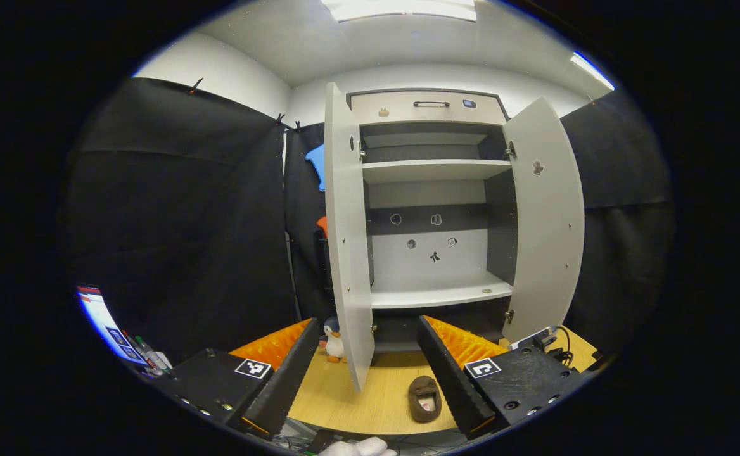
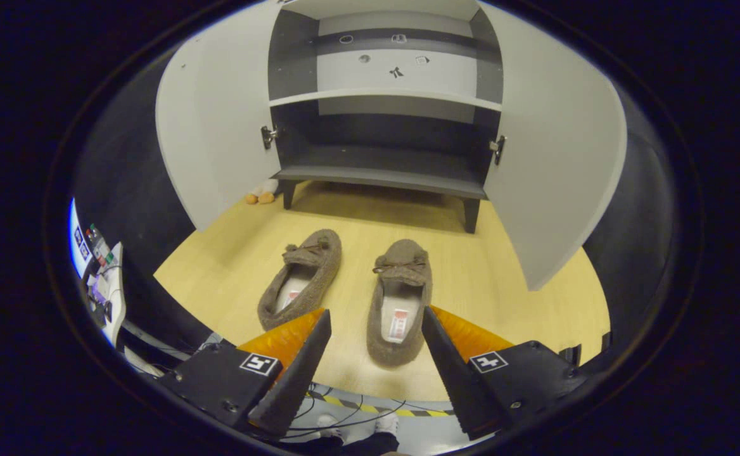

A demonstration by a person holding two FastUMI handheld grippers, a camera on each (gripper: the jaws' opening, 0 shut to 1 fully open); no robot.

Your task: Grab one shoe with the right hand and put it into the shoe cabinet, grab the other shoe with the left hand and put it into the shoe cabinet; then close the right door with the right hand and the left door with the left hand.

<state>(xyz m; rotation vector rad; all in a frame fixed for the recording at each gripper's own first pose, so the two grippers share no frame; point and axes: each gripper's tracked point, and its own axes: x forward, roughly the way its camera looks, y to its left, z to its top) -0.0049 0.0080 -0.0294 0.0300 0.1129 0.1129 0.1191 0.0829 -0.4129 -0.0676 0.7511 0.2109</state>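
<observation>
You're facing black cloth walls (image 1: 180, 215), a white ceiling (image 1: 357, 50) with bright light panels (image 1: 401, 7), and pale wood flooring (image 2: 490, 266) underneath.

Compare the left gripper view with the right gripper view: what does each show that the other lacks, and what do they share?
Left gripper view: the top drawer and upper shelf. Right gripper view: both shoes together, one shoe ahead of its open jaws, the other shoe beside it, plus the cabinet's front leg. Shared: the shoe cabinet with both doors open, the wooden floor, a single shoe.
</observation>
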